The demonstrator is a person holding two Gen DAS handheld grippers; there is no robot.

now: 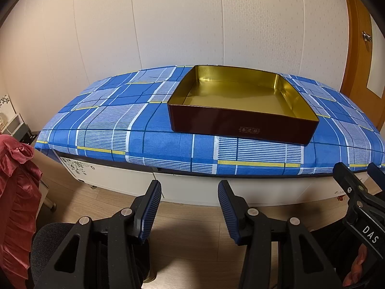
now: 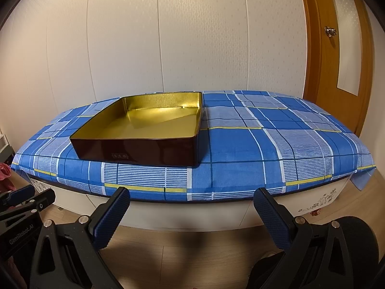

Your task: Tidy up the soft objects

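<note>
A shallow square box [image 1: 240, 125], dark red outside and gold inside, stands empty on a table under a blue plaid cloth [image 1: 108, 120]. It also shows in the right wrist view [image 2: 134, 151] on the cloth [image 2: 276, 144]. My left gripper [image 1: 190, 192] is open and empty, held in front of the table below its edge. My right gripper [image 2: 192, 197] is open and empty, also in front of the table. The right gripper shows at the right edge of the left wrist view [image 1: 356, 175]. No soft object lies on the table.
A red ruffled velvet fabric [image 1: 16, 200] hangs at the far left, beside the table. A white cabinet front [image 1: 192, 187] sits under the cloth. A wooden door [image 2: 336, 55] stands at the right. The floor is wood.
</note>
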